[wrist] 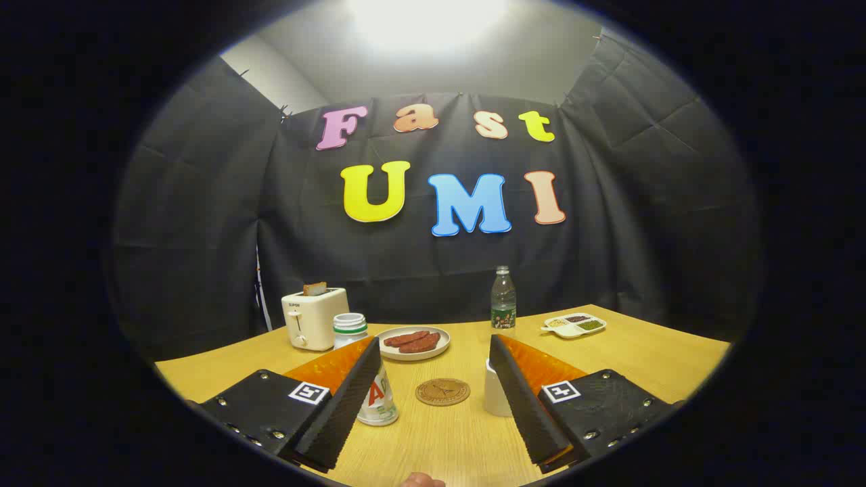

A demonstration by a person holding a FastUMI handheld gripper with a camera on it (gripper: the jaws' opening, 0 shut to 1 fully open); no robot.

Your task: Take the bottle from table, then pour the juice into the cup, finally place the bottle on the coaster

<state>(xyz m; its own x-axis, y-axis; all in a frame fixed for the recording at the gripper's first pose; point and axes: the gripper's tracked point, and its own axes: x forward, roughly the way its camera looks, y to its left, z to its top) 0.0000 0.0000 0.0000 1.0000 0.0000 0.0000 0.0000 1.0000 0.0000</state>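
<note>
Gripper view has your claw (433, 379) hanging above the bench (649, 352) with its fingers spread wide apart and nothing between them but bare wood and the coaster (442, 391), which lies flat just ahead, roughly midway across the gap. The bottle (503, 298) you need first stands upright well beyond the fingertips, at the far side of the bench, a little to the right of your centre line and just past the tip of the right finger (521, 392). Its long axis is vertical, so the spread fingers as you hold them now should meet it side-on across the body; you would have to travel forward and drift slightly right. The white cup (496, 392) sits close against the inner face of that right finger, partly hidden by it, so it looks to lie right along your path to the bottle: watch it as you advance. A labelled can (379, 403) stands against the left finger, a plate of sausages (414, 342) lies beyond the coaster, and a small divided dish (574, 325) rests right of the bottle.
</note>
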